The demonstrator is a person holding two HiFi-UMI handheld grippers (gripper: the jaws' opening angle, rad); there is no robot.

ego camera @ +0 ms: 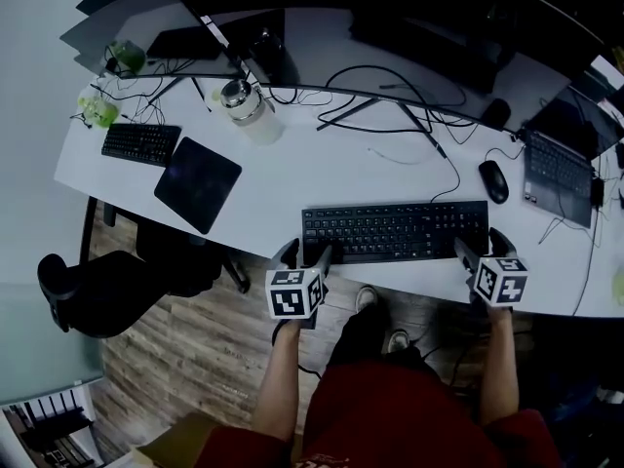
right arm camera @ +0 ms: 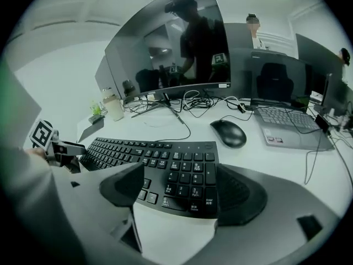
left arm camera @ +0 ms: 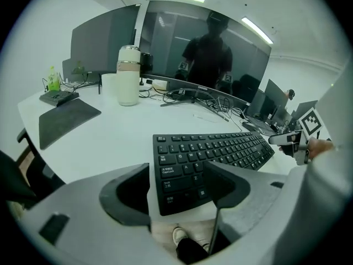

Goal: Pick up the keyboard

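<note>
Open tongs at both ends of the keyboard [ego camera: 395, 231]
We hold the left gripper [ego camera: 307, 253] and right gripper [ego camera: 483, 250] released, jaws wide, one astride each near corner (it lies flat at the near edge of the desk [ego camera: 322, 178]), so we can lift it level.

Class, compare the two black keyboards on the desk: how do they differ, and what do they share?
The large keyboard is long, with a number pad; the small keyboard is compact. The large keyboard lies at the near edge of the desk, the small keyboard at far left beside a dark mat. Both are black and lie flat on the white desk.
</note>
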